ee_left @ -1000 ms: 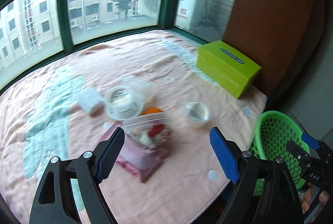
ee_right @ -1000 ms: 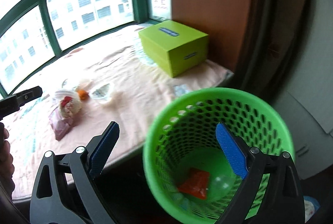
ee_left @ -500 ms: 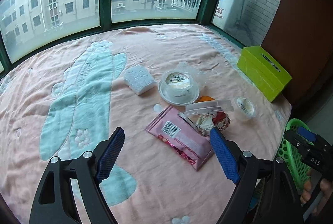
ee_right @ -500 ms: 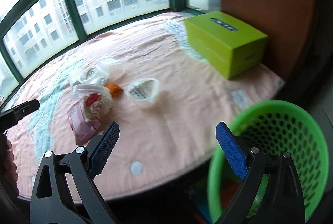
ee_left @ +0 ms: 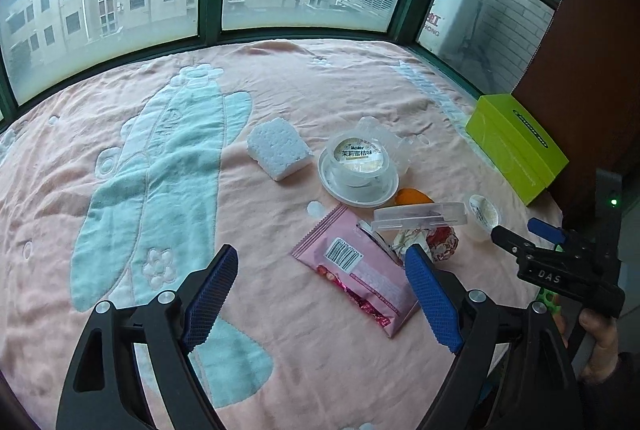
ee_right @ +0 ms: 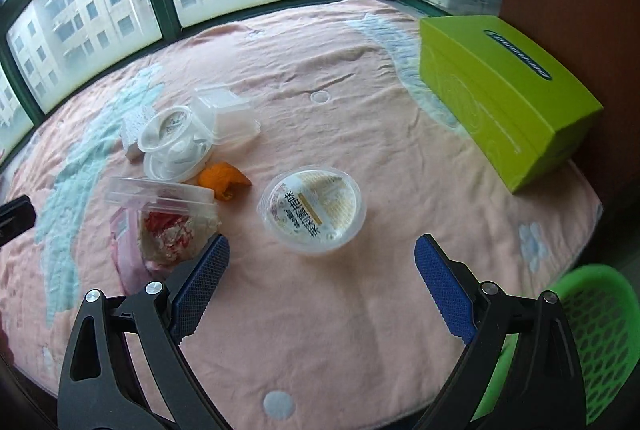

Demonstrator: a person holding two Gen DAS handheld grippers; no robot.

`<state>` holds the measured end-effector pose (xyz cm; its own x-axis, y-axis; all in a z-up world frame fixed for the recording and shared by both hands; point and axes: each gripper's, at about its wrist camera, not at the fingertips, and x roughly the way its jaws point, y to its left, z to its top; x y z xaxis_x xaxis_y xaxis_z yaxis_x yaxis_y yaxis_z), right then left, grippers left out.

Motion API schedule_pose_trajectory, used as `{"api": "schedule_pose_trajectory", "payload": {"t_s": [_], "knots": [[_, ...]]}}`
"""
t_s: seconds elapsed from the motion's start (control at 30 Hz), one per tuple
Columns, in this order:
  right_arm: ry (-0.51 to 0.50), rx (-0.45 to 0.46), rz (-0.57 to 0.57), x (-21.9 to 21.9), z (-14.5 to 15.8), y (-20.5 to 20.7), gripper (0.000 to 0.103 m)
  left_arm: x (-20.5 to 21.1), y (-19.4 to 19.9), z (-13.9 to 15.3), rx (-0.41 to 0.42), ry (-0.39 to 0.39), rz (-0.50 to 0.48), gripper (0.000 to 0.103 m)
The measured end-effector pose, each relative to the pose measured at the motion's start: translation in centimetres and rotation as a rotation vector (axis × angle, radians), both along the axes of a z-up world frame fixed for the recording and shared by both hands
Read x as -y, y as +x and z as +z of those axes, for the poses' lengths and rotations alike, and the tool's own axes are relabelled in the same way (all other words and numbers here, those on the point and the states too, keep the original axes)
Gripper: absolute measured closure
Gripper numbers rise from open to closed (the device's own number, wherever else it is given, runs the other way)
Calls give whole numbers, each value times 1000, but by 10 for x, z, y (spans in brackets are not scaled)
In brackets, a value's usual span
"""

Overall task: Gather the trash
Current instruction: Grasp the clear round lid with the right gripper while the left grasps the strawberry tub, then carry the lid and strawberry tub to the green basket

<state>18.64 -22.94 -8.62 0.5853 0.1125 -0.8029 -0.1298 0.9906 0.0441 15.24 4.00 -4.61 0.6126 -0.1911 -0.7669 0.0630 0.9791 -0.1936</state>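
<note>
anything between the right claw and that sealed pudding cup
Nothing visible. The right claw is open, with only bare pink blanket between it and the pudding cup. The orange peel lies off to the left.

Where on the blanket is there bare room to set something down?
Free: the wide stretch left of the white sponge toward the windows, and the strip between the small sealed cup and the green box. Crowded: the cluster around the pink wrapper, clear lidded container and orange peel.
</note>
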Motion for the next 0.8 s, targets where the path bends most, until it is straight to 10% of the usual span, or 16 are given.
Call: {"api": "schedule_pose_trajectory", "payload": {"t_s": [0.8], "knots": [[-15, -52, 32, 1, -19, 21, 38, 80, 79, -22, -186, -48, -143, 11]]}}
